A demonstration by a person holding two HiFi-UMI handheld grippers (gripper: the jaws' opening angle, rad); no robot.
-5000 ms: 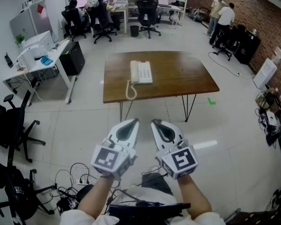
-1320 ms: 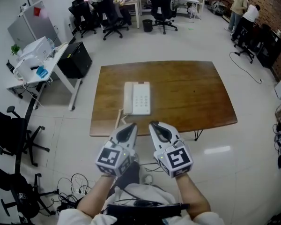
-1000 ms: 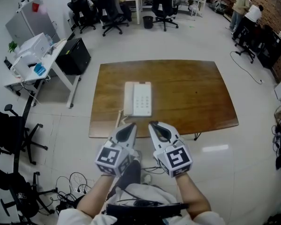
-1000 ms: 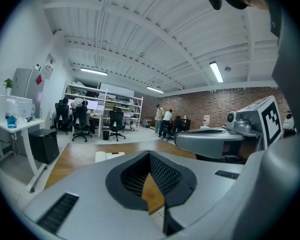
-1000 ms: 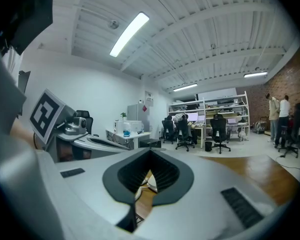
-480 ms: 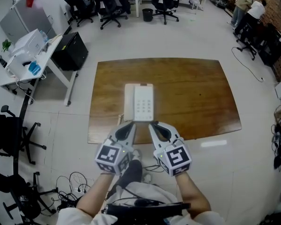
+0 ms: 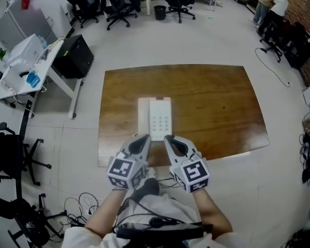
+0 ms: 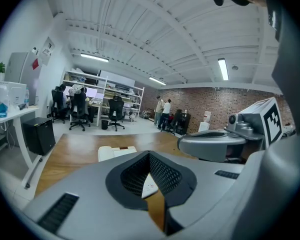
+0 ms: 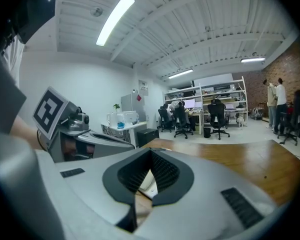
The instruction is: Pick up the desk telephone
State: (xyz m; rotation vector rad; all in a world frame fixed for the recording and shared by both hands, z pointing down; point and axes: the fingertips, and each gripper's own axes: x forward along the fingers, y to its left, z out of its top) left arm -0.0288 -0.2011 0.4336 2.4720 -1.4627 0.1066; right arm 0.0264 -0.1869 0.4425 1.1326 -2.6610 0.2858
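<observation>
Phone, untouched on table, is being faced by left gripper and right gripper, both held closed and empty; grasp, lift remaining.

The pale grey, teardrop-shaped left gripper and right gripper each bore a black-and-white marker cube and dark ribbed hollows. White sleeves and black cables showed.

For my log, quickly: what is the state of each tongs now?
Left tongs: closed, empty.
Right tongs: closed, empty.
</observation>
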